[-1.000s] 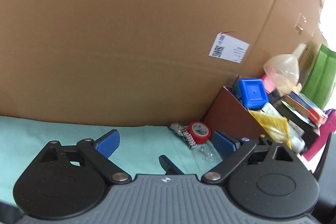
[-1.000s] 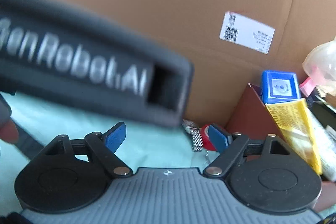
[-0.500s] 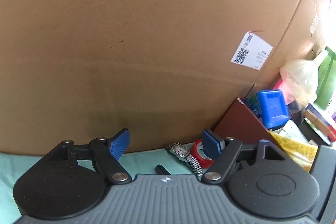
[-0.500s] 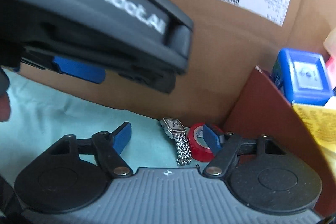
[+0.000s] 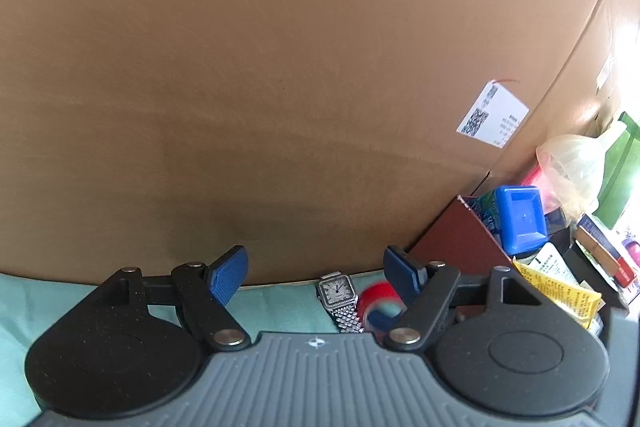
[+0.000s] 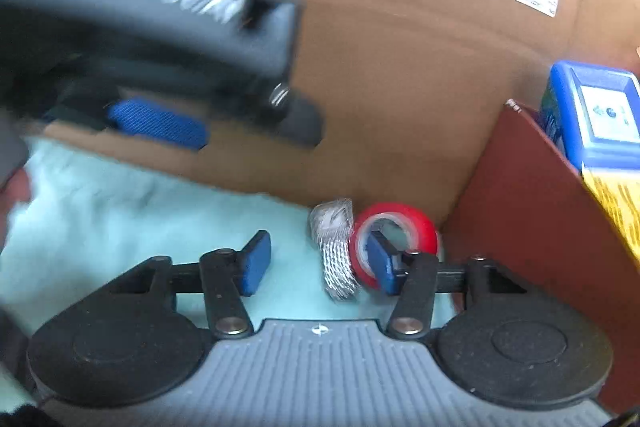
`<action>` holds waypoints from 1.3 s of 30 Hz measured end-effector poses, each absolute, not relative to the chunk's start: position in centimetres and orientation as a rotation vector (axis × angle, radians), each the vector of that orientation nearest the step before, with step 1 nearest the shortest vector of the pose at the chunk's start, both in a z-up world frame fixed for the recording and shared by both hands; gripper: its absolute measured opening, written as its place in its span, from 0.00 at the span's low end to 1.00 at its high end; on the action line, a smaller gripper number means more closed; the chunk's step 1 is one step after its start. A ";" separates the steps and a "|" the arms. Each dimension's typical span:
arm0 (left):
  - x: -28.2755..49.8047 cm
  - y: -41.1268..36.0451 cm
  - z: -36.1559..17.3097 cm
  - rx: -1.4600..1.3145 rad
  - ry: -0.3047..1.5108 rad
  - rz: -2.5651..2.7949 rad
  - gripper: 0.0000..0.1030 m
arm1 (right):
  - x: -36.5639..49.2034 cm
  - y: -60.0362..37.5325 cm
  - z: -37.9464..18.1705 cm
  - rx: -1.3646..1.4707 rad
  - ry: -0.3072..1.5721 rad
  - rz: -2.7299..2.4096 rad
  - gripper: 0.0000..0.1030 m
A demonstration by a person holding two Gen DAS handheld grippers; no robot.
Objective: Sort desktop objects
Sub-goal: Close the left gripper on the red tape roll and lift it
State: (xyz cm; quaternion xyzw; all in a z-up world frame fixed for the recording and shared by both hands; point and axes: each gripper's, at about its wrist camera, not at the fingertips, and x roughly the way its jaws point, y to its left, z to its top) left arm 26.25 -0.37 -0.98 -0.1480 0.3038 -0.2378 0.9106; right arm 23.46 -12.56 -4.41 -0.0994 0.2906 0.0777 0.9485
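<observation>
Since the earlier frame the right gripper [image 6: 316, 263] has advanced, jaws apart, one finger apparently inside the red tape roll [image 6: 394, 227]. Silver bracelet watch [image 5: 338, 293] unsorted at the teal mat's [image 6: 120, 211] back edge; left gripper [image 5: 316, 273] open.

I read this as a cluttered storage or office corner: a big brown cardboard carton [image 5: 300, 67] with a white shipping label [image 5: 493, 115] fills my frame, and a dark red organiser box [image 5: 460, 247] sits crammed lower right.
</observation>
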 end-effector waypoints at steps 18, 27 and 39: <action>25.1 -1.4 -0.6 -0.202 0.669 -0.517 0.75 | 25.0 -13.2 -4.0 -0.131 0.587 0.148 0.49; 24.2 -2.6 -1.0 -0.136 0.680 -0.540 0.75 | 18.6 -11.6 -3.1 -0.230 0.518 0.465 0.47; 24.1 -6.2 -2.7 0.040 0.735 -0.617 0.35 | 21.0 -12.6 -2.3 -0.282 0.540 0.266 0.49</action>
